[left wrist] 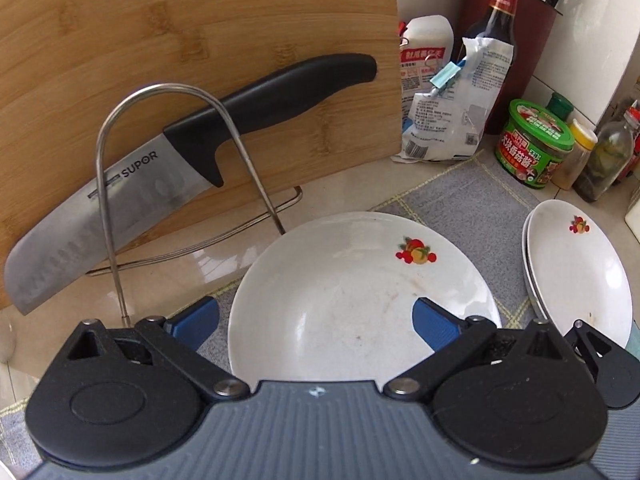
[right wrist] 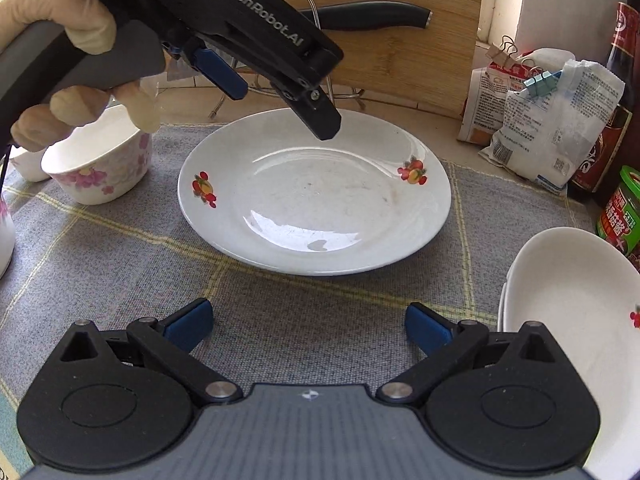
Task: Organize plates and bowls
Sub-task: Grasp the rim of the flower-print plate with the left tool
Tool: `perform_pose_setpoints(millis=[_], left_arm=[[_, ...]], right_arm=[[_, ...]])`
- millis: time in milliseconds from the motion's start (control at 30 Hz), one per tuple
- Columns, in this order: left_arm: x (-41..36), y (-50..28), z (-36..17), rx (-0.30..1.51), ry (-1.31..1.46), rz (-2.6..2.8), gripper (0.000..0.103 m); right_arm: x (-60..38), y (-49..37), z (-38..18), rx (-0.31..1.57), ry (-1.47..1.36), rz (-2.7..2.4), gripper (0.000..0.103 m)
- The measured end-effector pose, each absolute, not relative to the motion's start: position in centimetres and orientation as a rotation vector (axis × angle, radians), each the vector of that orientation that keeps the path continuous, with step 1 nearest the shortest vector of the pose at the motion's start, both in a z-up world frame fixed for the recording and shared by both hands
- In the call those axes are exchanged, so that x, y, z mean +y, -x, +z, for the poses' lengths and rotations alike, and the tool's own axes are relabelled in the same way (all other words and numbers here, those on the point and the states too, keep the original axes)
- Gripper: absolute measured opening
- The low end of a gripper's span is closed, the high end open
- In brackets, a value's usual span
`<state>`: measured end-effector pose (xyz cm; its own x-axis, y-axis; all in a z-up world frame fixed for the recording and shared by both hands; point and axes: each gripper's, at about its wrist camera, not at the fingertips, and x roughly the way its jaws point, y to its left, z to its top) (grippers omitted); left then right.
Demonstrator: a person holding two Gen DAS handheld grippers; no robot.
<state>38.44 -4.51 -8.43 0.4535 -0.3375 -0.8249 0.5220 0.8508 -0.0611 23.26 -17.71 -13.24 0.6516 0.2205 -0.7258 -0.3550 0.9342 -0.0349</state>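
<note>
Two hand-held grippers, one plate waiting

On the table's grey mat [right wrist: 120, 248] lies the plate [right wrist: 316, 196], flat and untouched. Left hand-held gripper [left wrist: 316, 322] hovers over its near rim, fingers spread; right hand-held gripper [right wrist: 308, 326] hangs back, also spread. Beside it, stacked plates [right wrist: 576, 304]. Likely next: pinch the rim, lift, stack.

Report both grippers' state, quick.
Left gripper: open, empty, above the fruit-print plate.
Right gripper: open, empty, over the grey mat.
</note>
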Motion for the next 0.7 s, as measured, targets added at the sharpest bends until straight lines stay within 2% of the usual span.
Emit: perform_pose_setpoints(millis=[267,400,700], left_arm=[[-6.2,-40.9,-9.6,1.001,-0.266,-0.587,0.1],[-6.6,-41.8,-10.3,1.033,-0.297,-0.616,0.093],[-7.0,-42.9,-10.6,1.072,-0.332,-0.681,0.089]], right_arm=[[-17.7,-23.7,-13.2,0.792,0.178,0.323,0.103],[-17.6,-24.0,-13.1,0.795,0.184,0.331,0.103],[-17.6,-24.6,-13.0,0.786,0.196,0.357,0.103]])
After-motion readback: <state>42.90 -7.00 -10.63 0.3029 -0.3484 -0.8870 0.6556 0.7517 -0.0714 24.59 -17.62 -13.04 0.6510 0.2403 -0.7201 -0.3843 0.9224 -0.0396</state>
